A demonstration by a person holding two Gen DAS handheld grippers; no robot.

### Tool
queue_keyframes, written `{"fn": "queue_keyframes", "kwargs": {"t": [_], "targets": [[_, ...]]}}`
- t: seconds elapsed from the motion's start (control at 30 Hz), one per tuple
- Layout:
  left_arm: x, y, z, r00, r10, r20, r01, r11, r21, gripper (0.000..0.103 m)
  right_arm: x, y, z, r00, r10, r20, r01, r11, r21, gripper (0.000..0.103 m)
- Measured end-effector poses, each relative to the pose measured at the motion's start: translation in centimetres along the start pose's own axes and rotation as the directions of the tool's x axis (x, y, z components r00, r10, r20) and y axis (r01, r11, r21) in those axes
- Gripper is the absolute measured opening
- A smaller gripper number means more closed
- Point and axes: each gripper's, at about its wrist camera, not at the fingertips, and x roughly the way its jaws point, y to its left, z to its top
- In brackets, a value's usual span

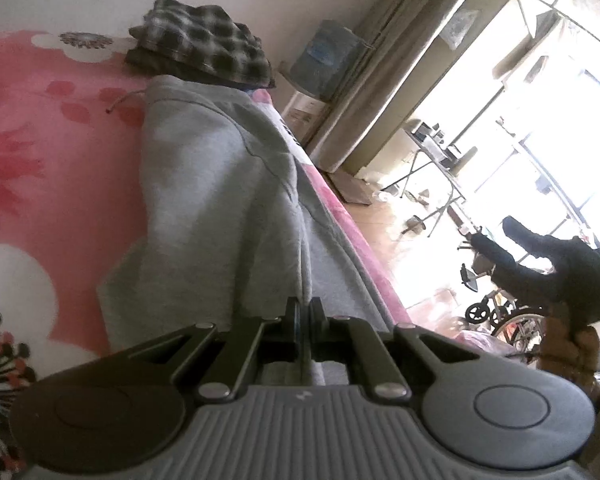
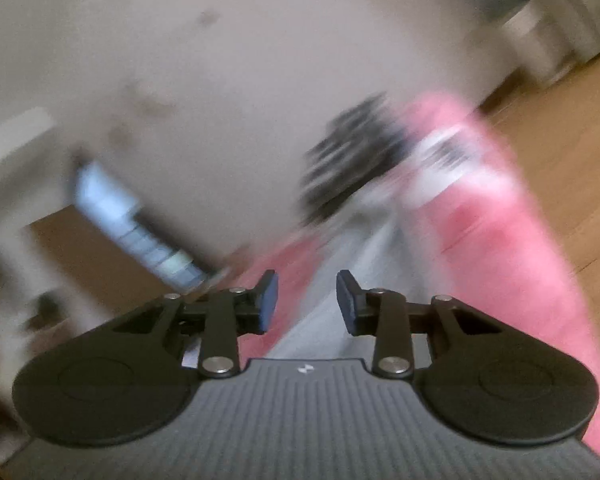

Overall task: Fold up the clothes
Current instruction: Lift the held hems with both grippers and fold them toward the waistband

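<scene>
Currently: grey garment pinched, fold in hand

Left wrist view. Left gripper (image 1: 303, 312): fingers pressed together on an edge of the grey garment (image 1: 204, 184), which lies partly doubled along the pink blanket (image 1: 40, 152). Plaid pile (image 1: 200, 46) sits beyond it, touching. Keep your pinch firm and carry the edge level, so the layers stay aligned.

Right wrist view. Right gripper (image 2: 307, 306): fingers apart, holding nothing, above grey cloth; heavily blurred. Steady it before you grasp.

Daylight glare blows out the window (image 1: 540, 128); right wrist view motion-blurred, fisheye edges bent.
</scene>
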Motion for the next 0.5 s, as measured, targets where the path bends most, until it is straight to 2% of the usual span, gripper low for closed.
{"fn": "queue_keyframes", "kwargs": {"t": [0.03, 0.1, 0.2, 0.3, 0.33, 0.4, 0.47, 0.5], "targets": [[0.3, -0.2, -0.1, 1.0, -0.004, -0.004, 0.004, 1.0, 0.004, 0.005, 0.7, 0.3, -0.3, 1.0, 0.01, -0.03, -0.009, 1.0, 0.005, 0.042], [0.9, -0.8, -0.4, 1.0, -0.008, -0.017, 0.009, 1.0, 0.014, 0.005, 2.0, 0.9, -0.9, 0.996, 0.029, -0.09, -0.028, 0.999, 0.016, 0.05], [1.9, -1.6, -0.7, 0.999, -0.011, -0.038, 0.012, 1.0, 0.025, 0.005, 3.9, 1.9, -1.9, 0.982, 0.06, -0.178, -0.054, 0.998, 0.035, 0.05], [2.8, -2.3, -1.0, 0.998, -0.008, -0.061, 0.01, 0.999, 0.034, 0.005, 6.2, 2.7, -2.7, 0.962, 0.081, -0.261, -0.068, 0.996, 0.056, 0.056], [3.0, -2.5, -1.1, 0.998, -0.009, -0.065, 0.011, 0.999, 0.039, 0.005, 7.4, 2.9, -3.0, 0.956, 0.075, -0.283, -0.06, 0.996, 0.064, 0.057], [3.6, -2.9, -1.4, 0.997, -0.006, -0.079, 0.01, 0.999, 0.049, 0.005, 9.3, 3.5, -3.7, 0.942, 0.013, -0.334, -0.008, 1.0, 0.018, 0.057], [4.2, -3.1, -1.5, 0.995, -0.004, -0.096, 0.009, 0.999, 0.054, 0.005, 10.2, 3.3, -4.5, 0.937, -0.024, -0.349, 0.024, 1.0, -0.003, 0.054], [4.5, -3.2, -1.5, 0.995, -0.005, -0.102, 0.01, 0.999, 0.052, 0.005, 10.5, 3.1, -4.9, 0.935, -0.039, -0.353, 0.037, 0.999, -0.01, 0.035]]}}
